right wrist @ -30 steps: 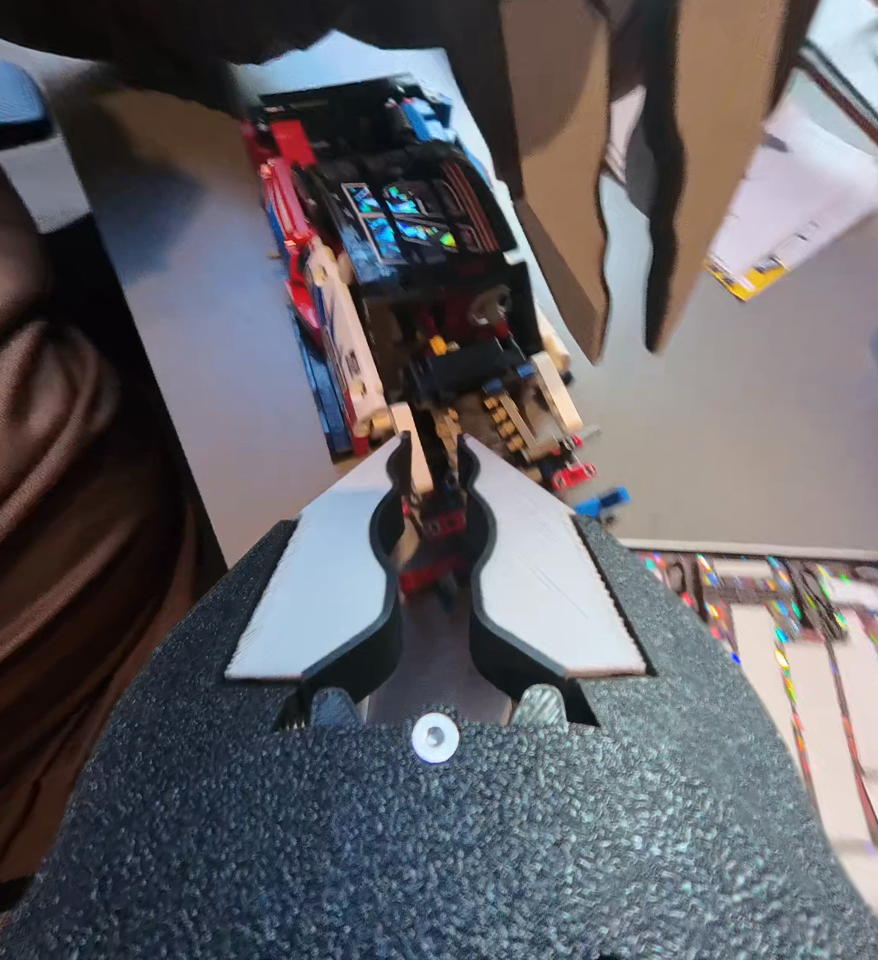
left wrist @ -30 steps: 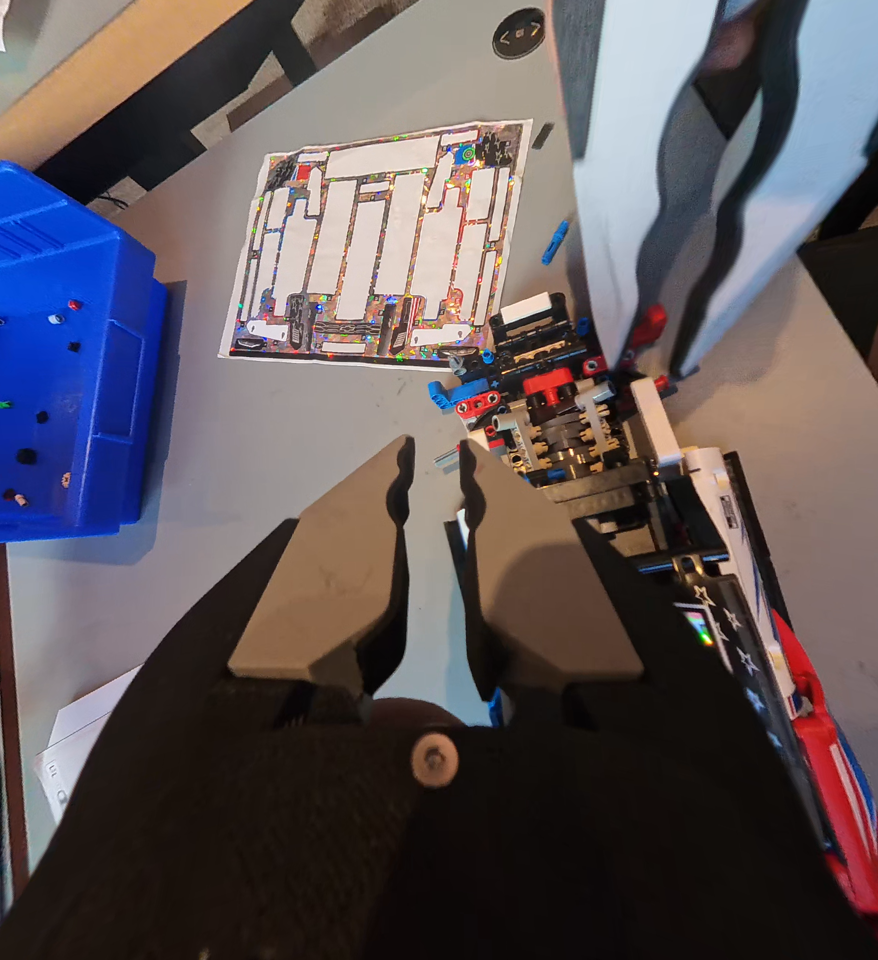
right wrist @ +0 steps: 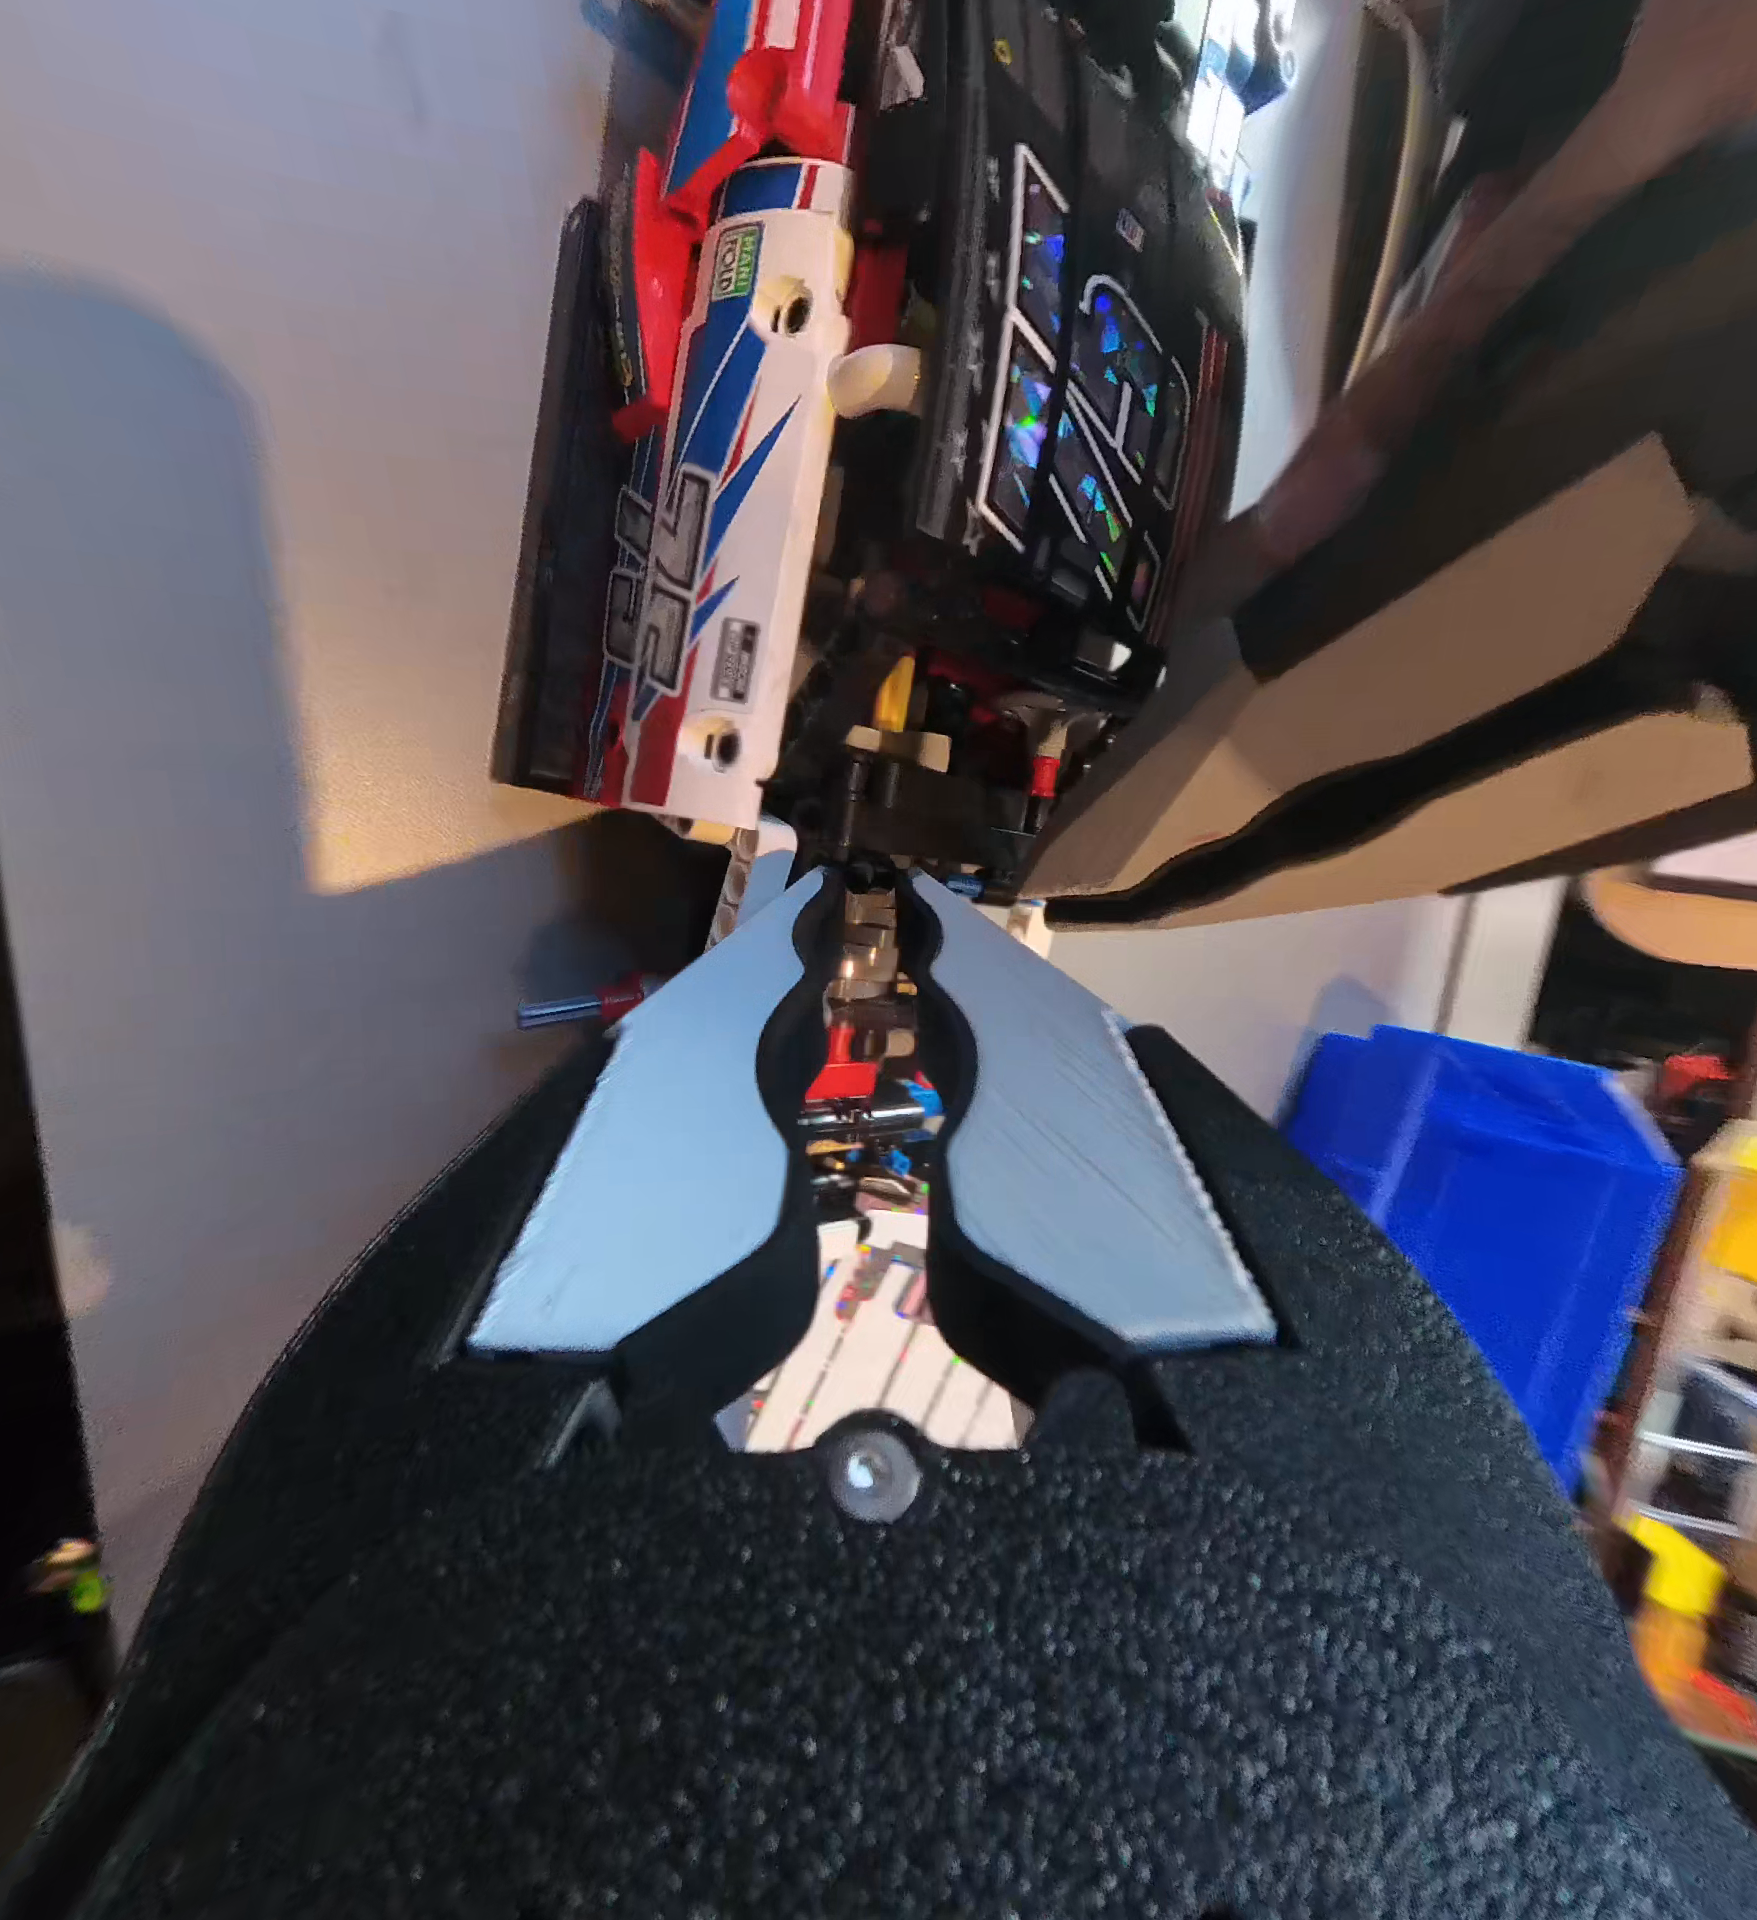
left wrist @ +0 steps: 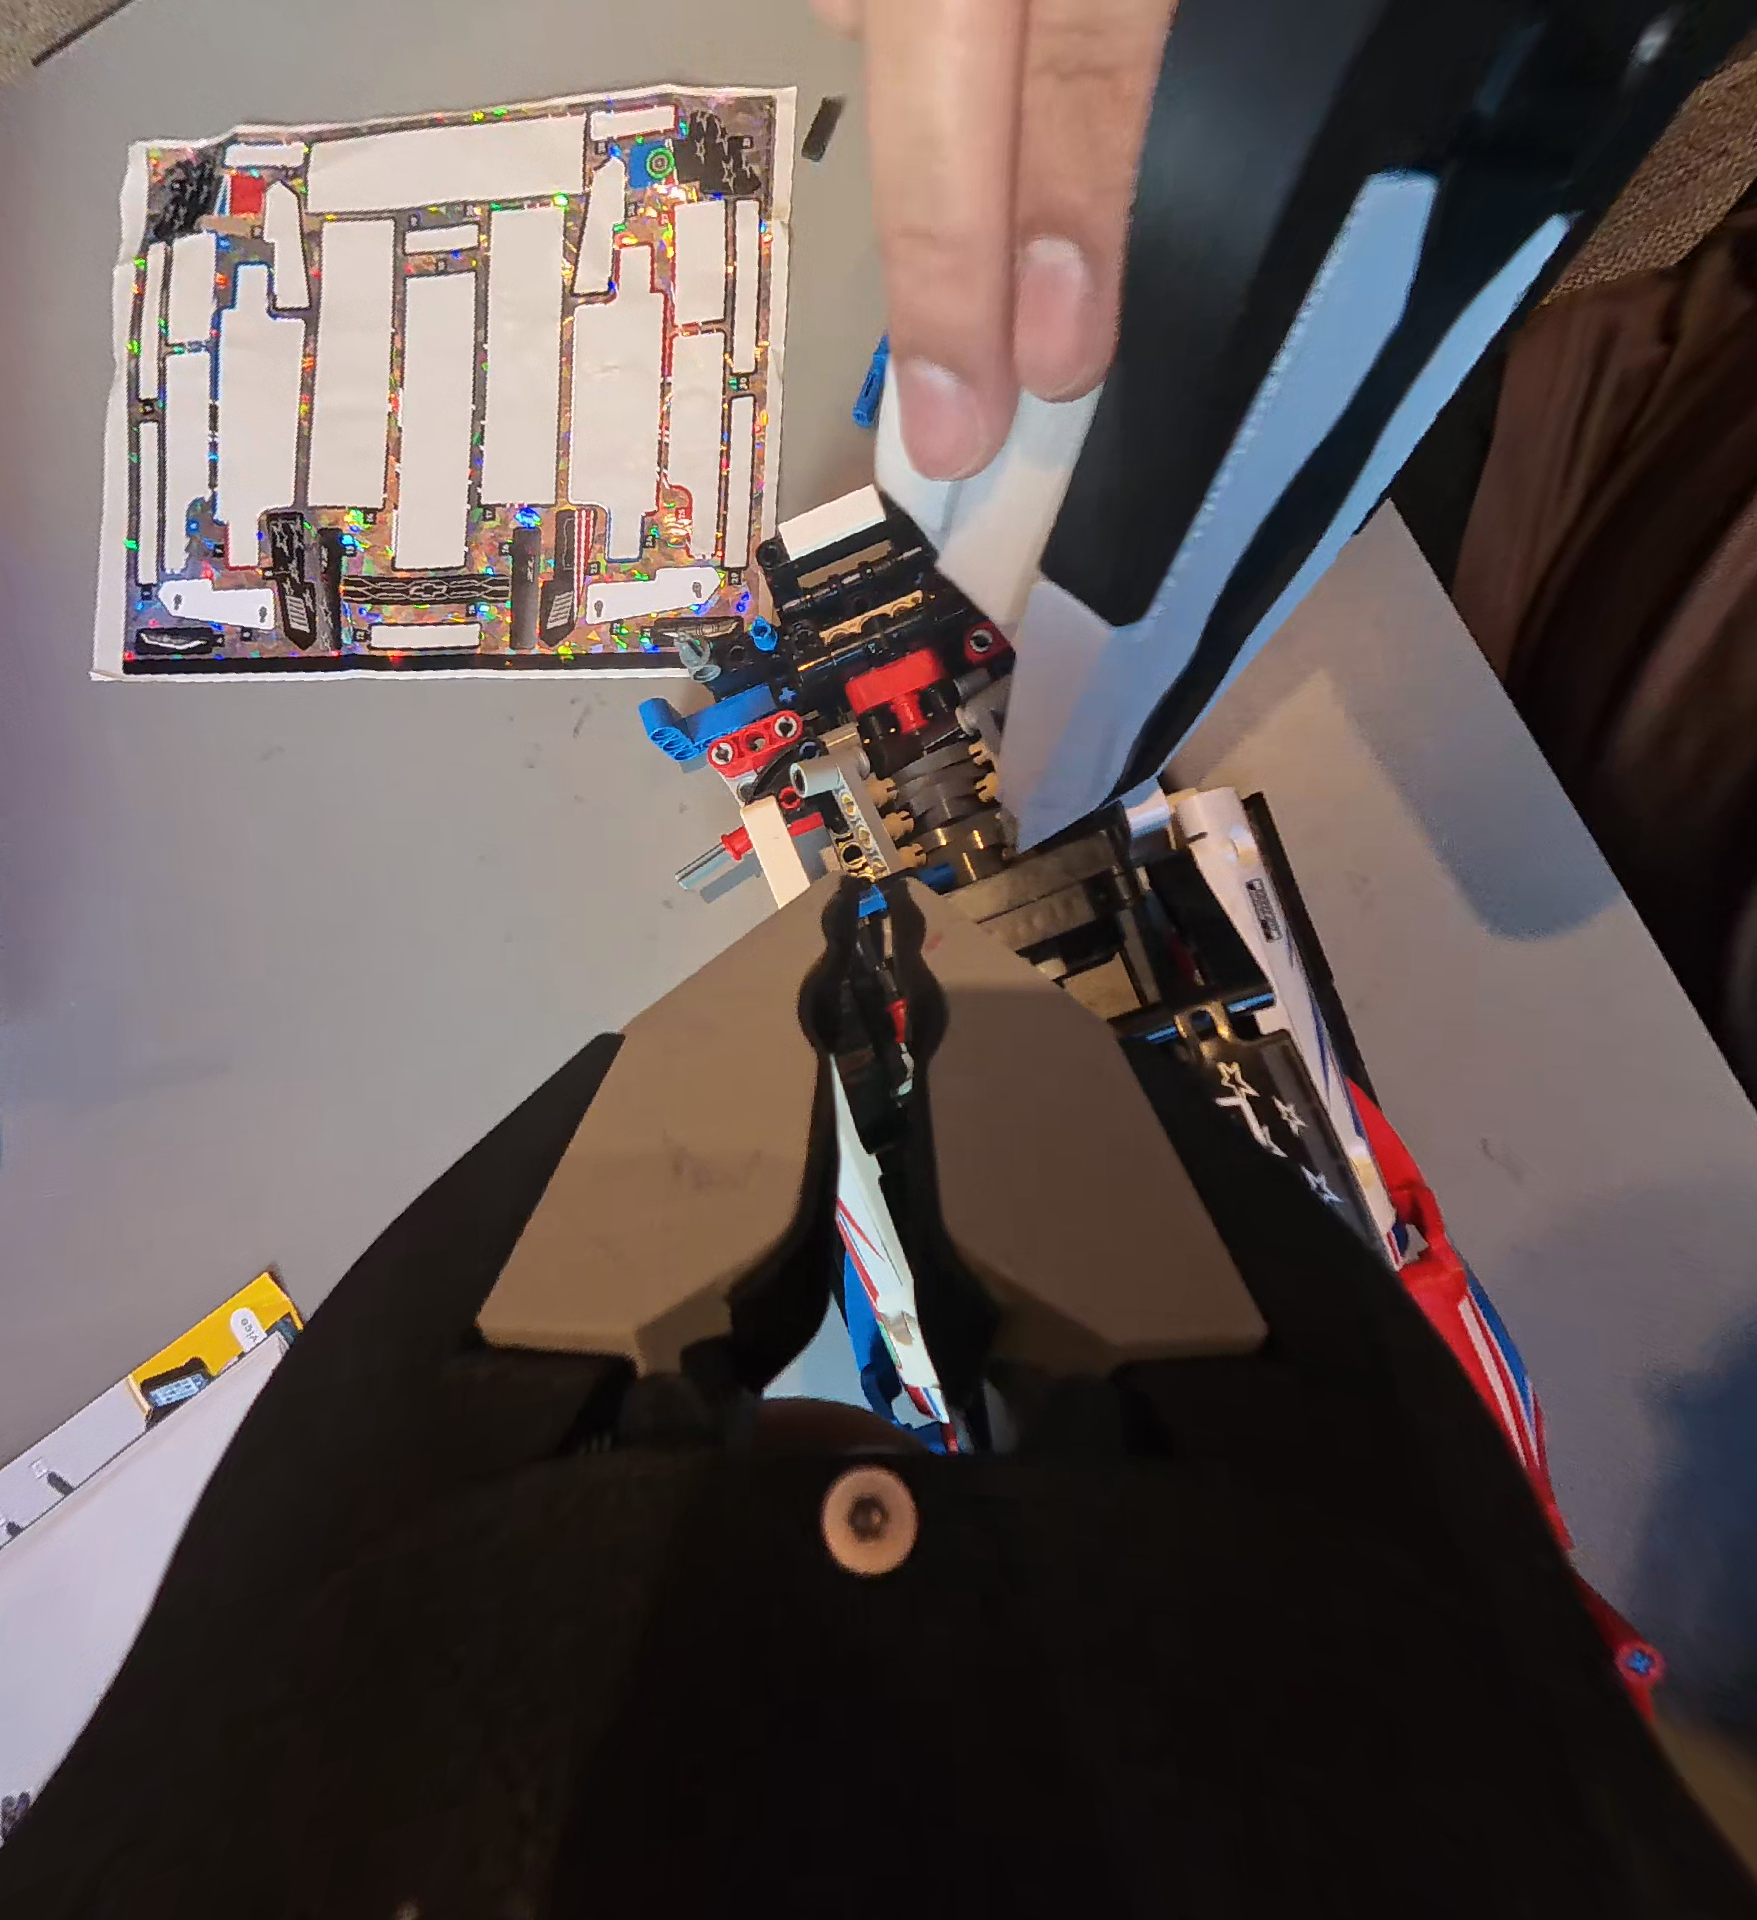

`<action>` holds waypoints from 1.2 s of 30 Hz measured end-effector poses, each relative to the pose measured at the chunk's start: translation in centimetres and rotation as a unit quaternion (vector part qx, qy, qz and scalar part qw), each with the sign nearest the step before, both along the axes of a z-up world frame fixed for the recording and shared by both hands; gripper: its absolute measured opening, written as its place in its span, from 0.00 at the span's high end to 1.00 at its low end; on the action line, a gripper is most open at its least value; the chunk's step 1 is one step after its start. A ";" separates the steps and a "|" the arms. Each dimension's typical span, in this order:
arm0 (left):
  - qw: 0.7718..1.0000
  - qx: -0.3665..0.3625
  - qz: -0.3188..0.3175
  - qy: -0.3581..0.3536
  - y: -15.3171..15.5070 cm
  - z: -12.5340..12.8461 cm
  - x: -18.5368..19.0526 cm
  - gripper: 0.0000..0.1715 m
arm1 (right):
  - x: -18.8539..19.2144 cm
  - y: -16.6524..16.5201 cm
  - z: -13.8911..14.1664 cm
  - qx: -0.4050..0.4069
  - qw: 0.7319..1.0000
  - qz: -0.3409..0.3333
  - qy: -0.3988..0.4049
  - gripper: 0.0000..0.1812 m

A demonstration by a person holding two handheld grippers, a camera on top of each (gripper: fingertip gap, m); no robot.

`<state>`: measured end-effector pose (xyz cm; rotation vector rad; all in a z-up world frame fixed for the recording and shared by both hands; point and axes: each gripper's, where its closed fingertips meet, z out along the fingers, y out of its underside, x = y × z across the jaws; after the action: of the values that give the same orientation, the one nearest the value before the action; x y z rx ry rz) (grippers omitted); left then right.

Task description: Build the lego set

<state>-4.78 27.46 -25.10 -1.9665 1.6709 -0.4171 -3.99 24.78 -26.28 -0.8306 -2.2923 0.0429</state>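
Lego car (left wrist: 1258, 997) lies on the grey table (left wrist: 354, 914), our left gripper (left wrist: 869, 914) clamped on its side panel, right gripper (right wrist: 866, 883) pinching the exposed mechanism, so we press gently, squarely.

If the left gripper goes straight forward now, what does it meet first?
Most likely the lego car's exposed engine block, directly past the left gripper's tips; depth is unclear, and it may already be touching.
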 end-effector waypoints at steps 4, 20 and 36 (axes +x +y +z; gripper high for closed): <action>1.000 0.001 -0.001 -0.001 0.0 0.0 0.1 0.99 | 0.1 -0.2 -0.1 -0.151 0.988 -0.037 -0.025 0.95; 1.000 -0.005 -0.002 -0.008 -0.1 0.1 0.1 1.00 | 0.2 -0.3 0.4 -0.462 0.881 -0.084 -0.064 0.92; 0.999 0.039 0.000 0.001 0.3 0.3 0.9 0.95 | 13.5 6.0 -4.0 -0.315 0.879 -0.356 0.052 0.90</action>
<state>-3.86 27.75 -24.79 -1.9115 1.6622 -0.3463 9.50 30.79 -30.31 -1.9086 -1.7351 0.5067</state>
